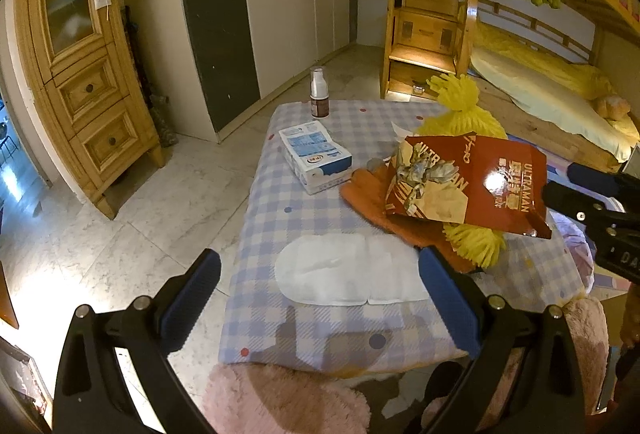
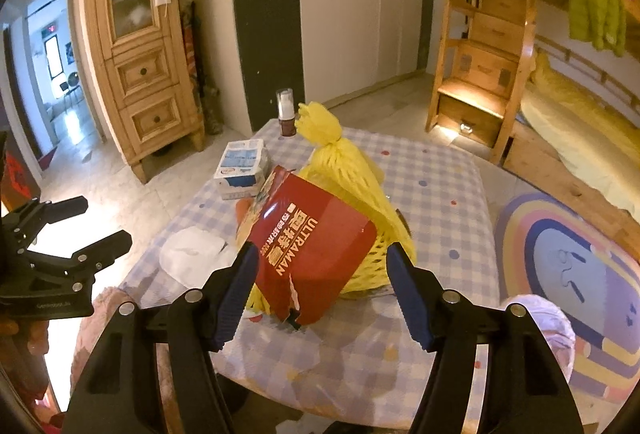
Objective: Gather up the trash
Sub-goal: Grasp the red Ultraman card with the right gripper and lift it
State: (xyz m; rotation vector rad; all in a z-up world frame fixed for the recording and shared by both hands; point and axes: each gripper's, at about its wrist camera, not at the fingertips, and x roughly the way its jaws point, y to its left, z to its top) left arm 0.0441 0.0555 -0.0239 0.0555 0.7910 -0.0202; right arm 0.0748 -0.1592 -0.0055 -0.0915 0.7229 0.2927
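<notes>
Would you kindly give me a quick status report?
Both grippers open: left over white pad, right flanking red packet. Packet rests on yellow net. Nothing blocking.

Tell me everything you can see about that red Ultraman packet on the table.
The red Ultraman packet is a glossy foil-like bag printed with ULTRAMAN lettering and a figure. Its edge nearest the right gripper is torn. It lies tilted on top of the yellow foam net and an orange glove, between the right gripper's open fingers, which do not visibly touch it.

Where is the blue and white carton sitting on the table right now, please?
The blue and white carton lies on the checked table, left of the red Ultraman packet and just in front of the small bottle.
</notes>
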